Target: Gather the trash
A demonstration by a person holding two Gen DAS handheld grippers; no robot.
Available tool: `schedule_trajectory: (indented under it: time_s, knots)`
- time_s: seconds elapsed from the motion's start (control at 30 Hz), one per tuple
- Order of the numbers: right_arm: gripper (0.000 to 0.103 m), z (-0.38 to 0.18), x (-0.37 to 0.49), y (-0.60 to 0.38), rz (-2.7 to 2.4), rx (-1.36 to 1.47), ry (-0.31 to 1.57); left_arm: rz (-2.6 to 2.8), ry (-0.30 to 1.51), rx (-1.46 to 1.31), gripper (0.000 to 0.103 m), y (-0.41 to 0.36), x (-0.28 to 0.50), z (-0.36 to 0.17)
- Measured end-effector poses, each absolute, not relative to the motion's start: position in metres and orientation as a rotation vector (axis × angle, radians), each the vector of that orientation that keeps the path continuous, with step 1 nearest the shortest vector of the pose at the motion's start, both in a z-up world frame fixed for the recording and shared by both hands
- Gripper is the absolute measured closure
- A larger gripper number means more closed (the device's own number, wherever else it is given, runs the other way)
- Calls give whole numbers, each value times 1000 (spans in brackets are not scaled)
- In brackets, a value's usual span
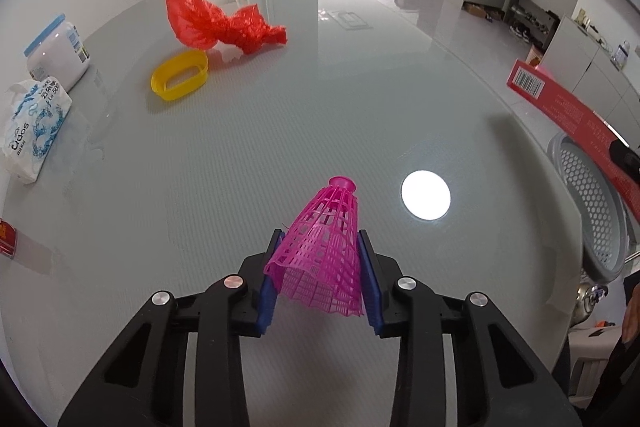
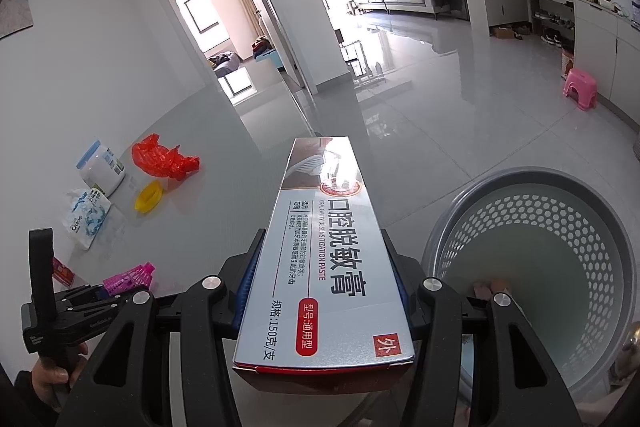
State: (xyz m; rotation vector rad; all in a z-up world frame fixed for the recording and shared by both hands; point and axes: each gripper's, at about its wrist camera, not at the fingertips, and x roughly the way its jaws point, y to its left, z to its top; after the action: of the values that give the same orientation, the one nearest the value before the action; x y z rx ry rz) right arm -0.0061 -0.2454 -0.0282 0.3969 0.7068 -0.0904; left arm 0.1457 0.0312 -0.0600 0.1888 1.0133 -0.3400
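My left gripper (image 1: 320, 267) is shut on a pink plastic shuttlecock (image 1: 324, 247) and holds it just above the grey table (image 1: 240, 147). It also shows in the right wrist view (image 2: 130, 277). My right gripper (image 2: 322, 275) is shut on a long toothpaste box (image 2: 320, 259), held over the table's right edge beside a grey perforated bin (image 2: 540, 267). The box (image 1: 568, 115) and bin (image 1: 592, 207) show at the right of the left wrist view. A crumpled red plastic bag (image 1: 224, 19) and a yellow oval lid (image 1: 180, 75) lie far left on the table.
A white jar with a blue lid (image 1: 56, 51) and a tissue pack (image 1: 36, 123) stand at the table's left edge. A small red item (image 1: 7, 239) lies at the near left. A pink stool (image 2: 580, 87) stands on the floor beyond.
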Motion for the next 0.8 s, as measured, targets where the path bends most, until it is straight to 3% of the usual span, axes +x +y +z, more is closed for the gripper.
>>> schedule_trajectory:
  time_s: [0.47, 0.8]
  knots:
    - [52, -7, -53, -285, -183, 421, 640, -492, 811, 179, 68, -65, 103, -3]
    - [52, -20, -111, -348, -370, 464, 651, -694, 791, 234, 68, -174, 69, -4]
